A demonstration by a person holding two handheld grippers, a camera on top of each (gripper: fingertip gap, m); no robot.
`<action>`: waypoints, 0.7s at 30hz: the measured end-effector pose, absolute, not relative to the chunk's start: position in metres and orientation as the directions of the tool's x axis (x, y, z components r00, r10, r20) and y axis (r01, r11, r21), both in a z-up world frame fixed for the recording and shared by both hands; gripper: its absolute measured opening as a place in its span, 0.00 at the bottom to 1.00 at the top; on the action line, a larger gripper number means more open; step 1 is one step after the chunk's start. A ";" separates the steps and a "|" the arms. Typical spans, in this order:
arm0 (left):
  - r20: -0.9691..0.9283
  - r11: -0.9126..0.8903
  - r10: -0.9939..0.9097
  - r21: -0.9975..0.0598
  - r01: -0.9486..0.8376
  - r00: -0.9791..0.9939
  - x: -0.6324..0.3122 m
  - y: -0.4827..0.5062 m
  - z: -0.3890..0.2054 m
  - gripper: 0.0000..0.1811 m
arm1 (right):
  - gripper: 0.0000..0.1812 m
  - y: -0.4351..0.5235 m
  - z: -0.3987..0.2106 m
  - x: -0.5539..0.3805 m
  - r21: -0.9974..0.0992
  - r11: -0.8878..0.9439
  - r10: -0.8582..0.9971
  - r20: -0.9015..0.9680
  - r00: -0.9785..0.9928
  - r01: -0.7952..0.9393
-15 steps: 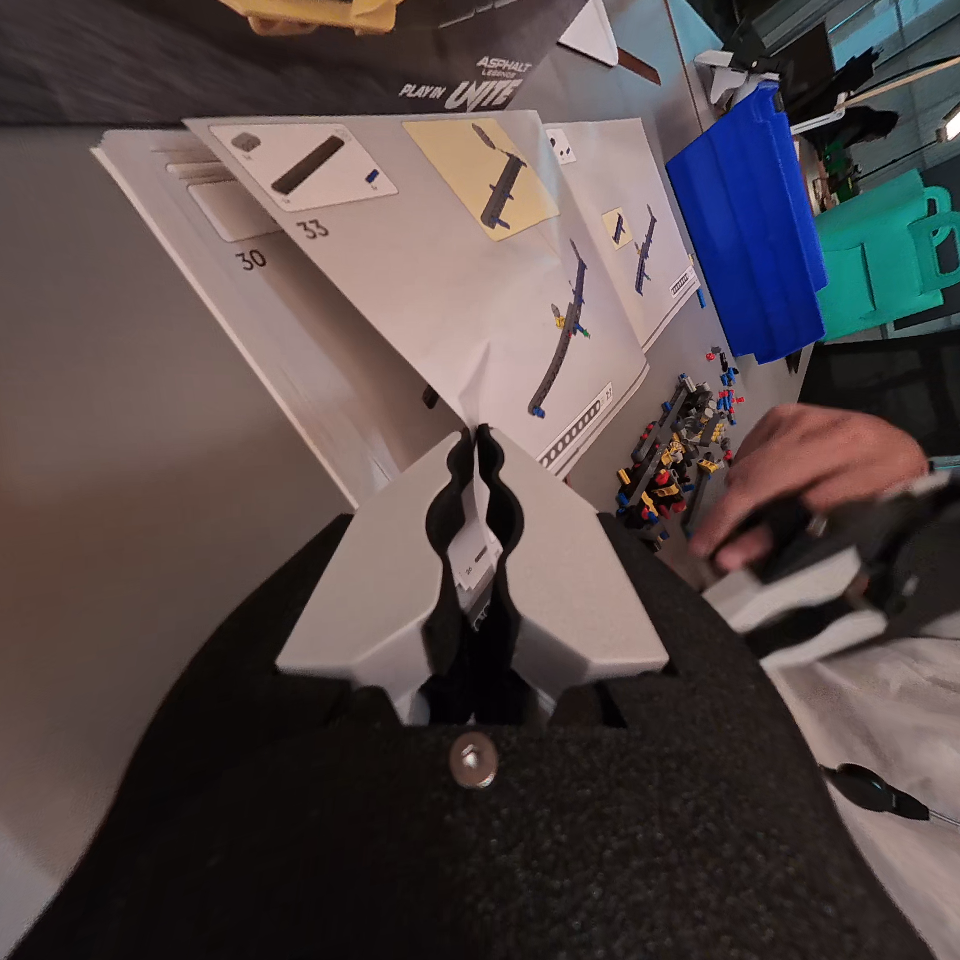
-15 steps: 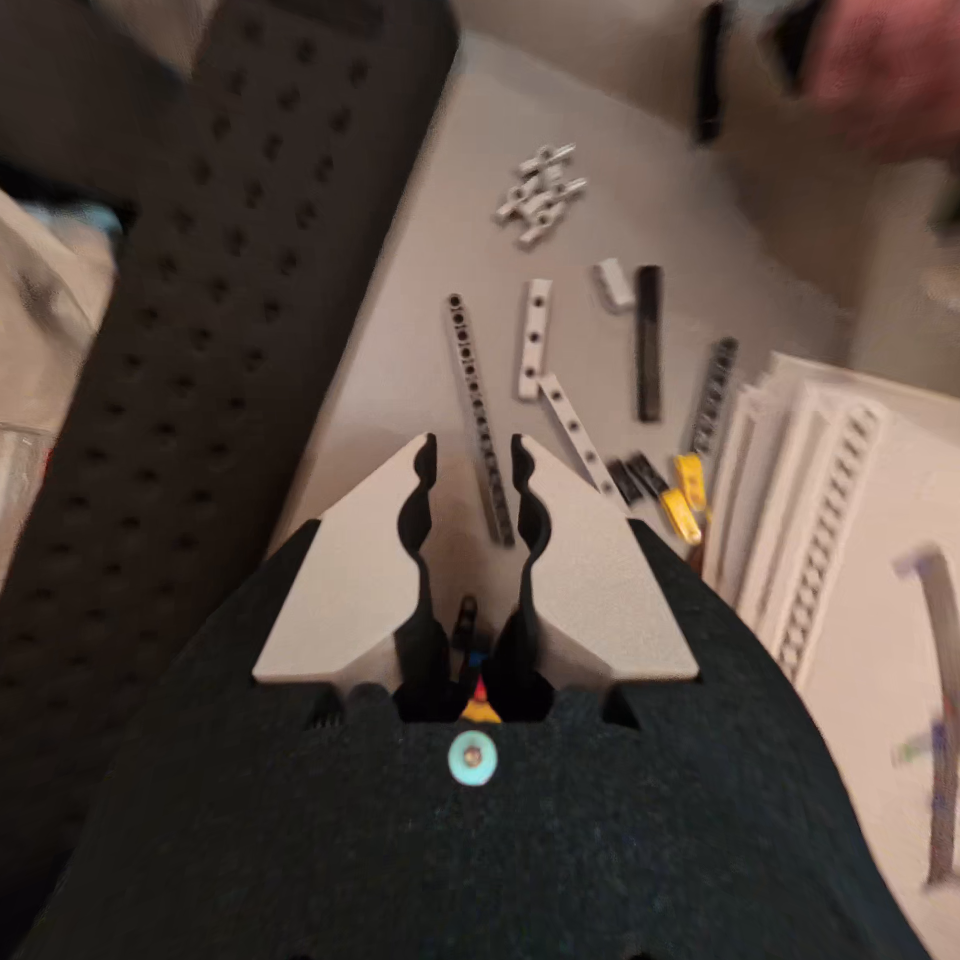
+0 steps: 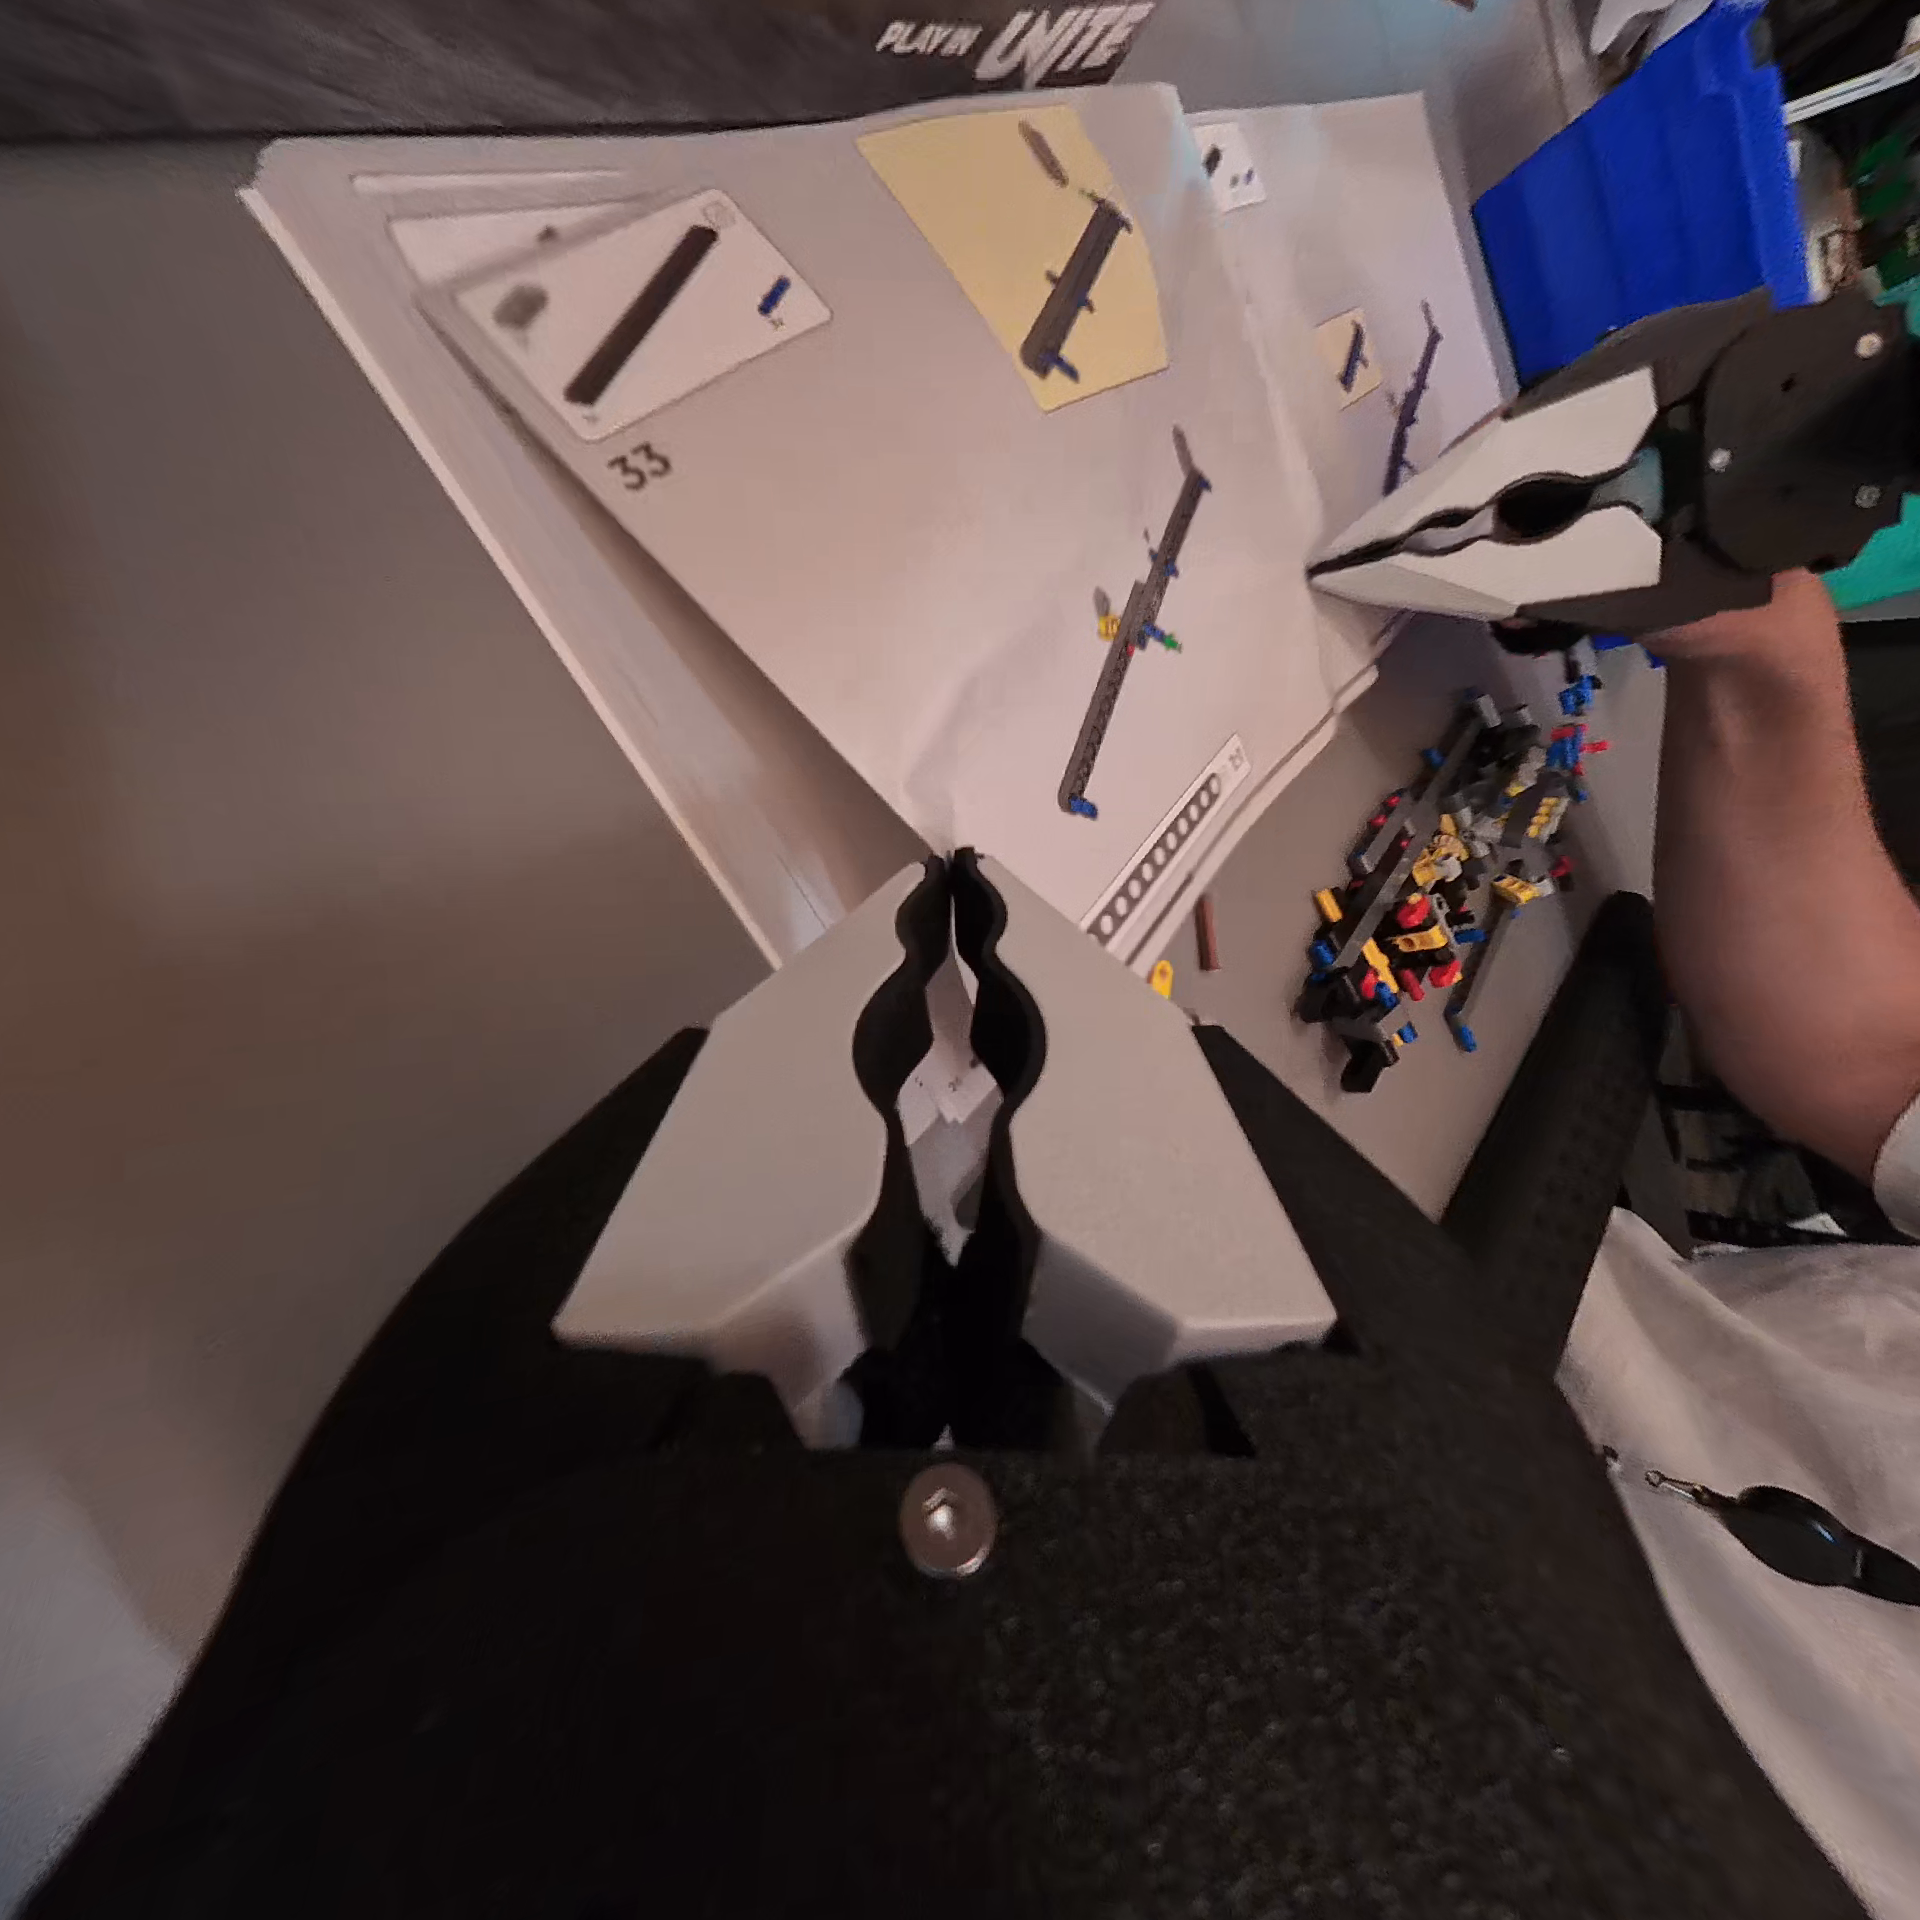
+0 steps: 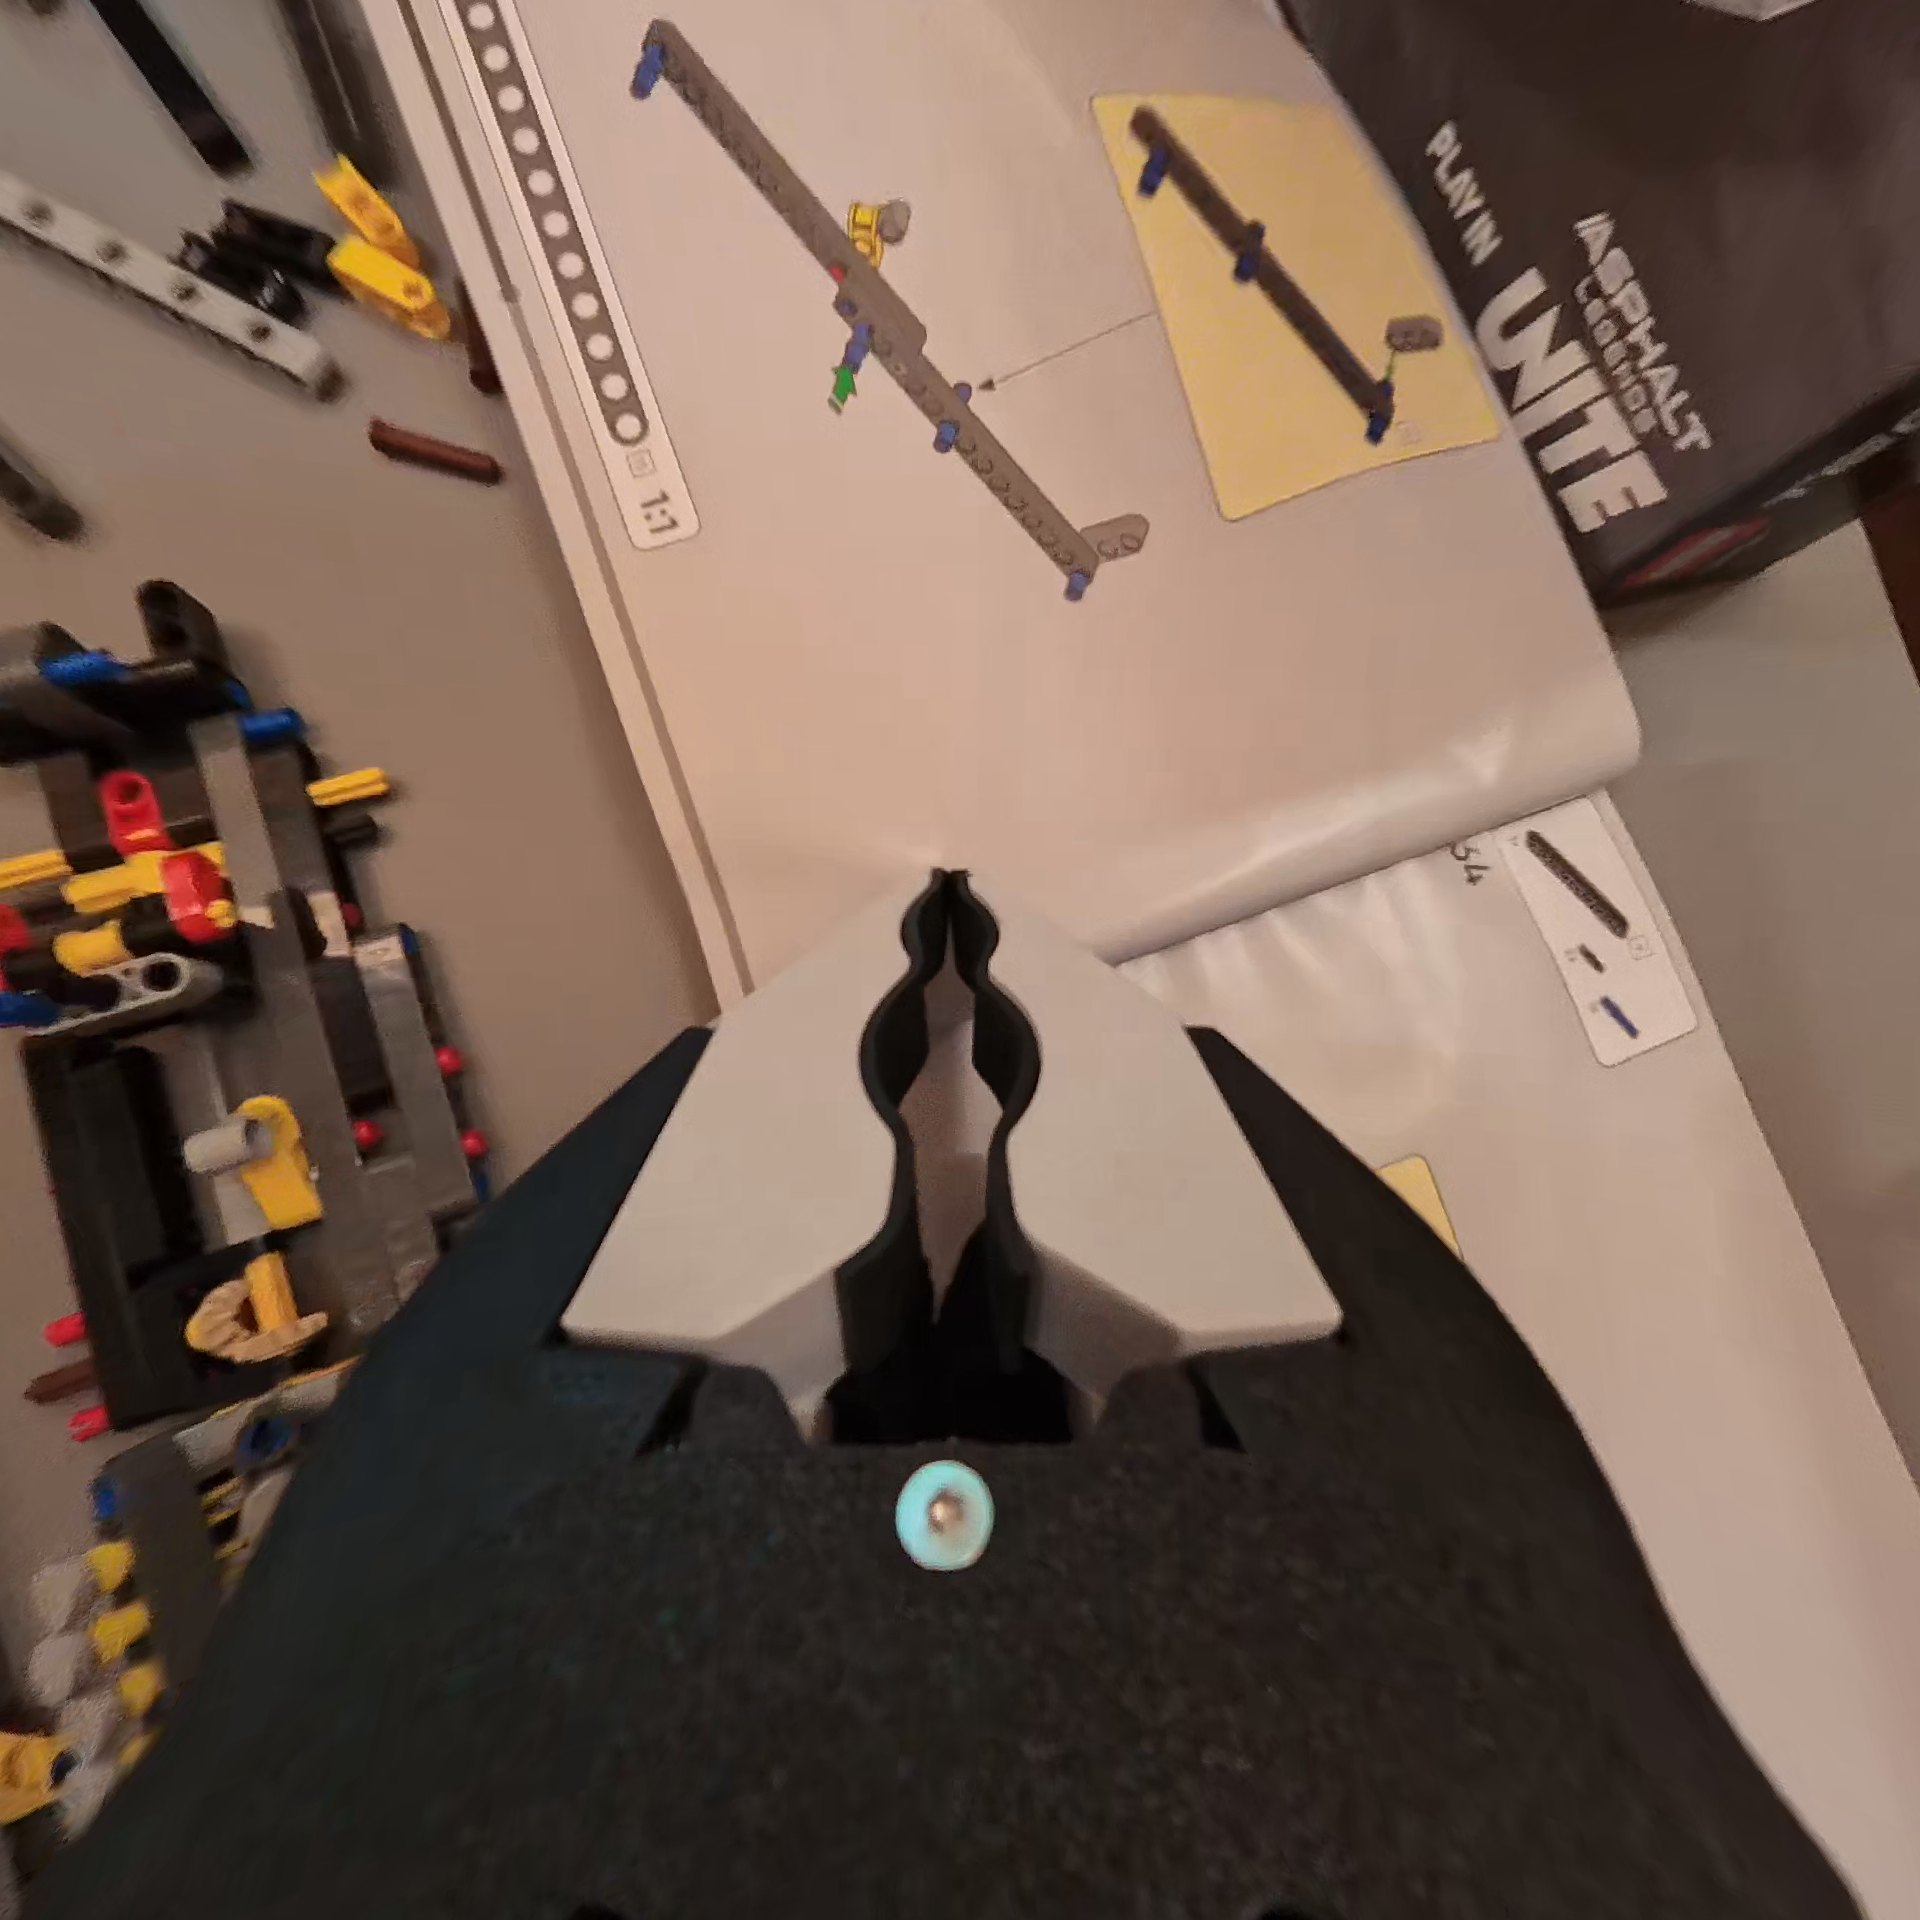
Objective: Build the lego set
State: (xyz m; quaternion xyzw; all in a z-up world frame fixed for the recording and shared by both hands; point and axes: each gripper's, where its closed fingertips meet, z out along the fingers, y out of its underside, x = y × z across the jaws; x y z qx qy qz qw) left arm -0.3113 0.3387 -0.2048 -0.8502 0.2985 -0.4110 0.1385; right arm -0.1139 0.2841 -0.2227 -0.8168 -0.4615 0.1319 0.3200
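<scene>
Gently, with your left gripper (image 3: 951, 868) clenched on the white instruction booklet's page (image 3: 935, 520) and your right gripper (image 4: 951, 883) pinched on its far edge, turn it flat without creasing.

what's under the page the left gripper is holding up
The left gripper is shut on a lifted page of the instruction booklet. Beneath it, edges of more stacked pages show along the booklet's left side. What they print is covered by the lifted page.

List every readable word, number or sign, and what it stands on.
I don't transcribe writing; here is where it sits.
Dark box: large white lettering, legible.
Instruction booklet: a large printed number, legible.
Parts panel: tiny counts, unreadable.
Scale strip: small mark at its end, legible.
Lower page: a number, blurred.
</scene>
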 end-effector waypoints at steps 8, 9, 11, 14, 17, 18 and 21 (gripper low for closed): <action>0.067 -0.600 -0.653 -0.654 -0.460 0.755 -0.339 0.381 -0.174 0.04 | 0.00 0.285 -0.233 -0.118 -0.692 -0.367 0.838 0.044 0.544 0.621; 0.065 -0.542 -0.680 -0.715 -0.441 0.730 -0.318 0.378 -0.154 0.06 | 0.00 0.285 -0.233 -0.118 -0.705 -0.368 0.836 0.036 0.548 0.607; 0.123 -0.465 -0.783 -0.767 -0.442 0.610 -0.258 0.358 -0.133 0.05 | 0.00 0.285 -0.233 -0.118 -0.717 -0.361 0.833 0.040 0.553 0.596; 0.189 -0.422 -0.875 -0.746 -0.515 0.445 -0.167 0.342 -0.151 0.02 | 0.00 0.285 -0.233 -0.118 -0.715 -0.366 0.831 0.037 0.555 0.595; 0.258 -0.455 -0.881 -0.693 -0.559 0.397 -0.101 0.353 -0.184 0.01 | 0.00 0.285 -0.233 -0.118 -0.724 -0.367 0.829 0.031 0.559 0.584; 0.278 -0.466 -0.879 -0.674 -0.573 0.388 -0.085 0.355 -0.195 0.01 | 0.00 0.285 -0.233 -0.117 -0.725 -0.365 0.827 0.036 0.562 0.584; 0.228 -0.492 -0.859 -0.616 -0.615 0.459 -0.072 0.370 -0.226 0.00 | 0.00 0.285 -0.233 -0.117 -0.726 -0.362 0.820 0.049 0.570 0.584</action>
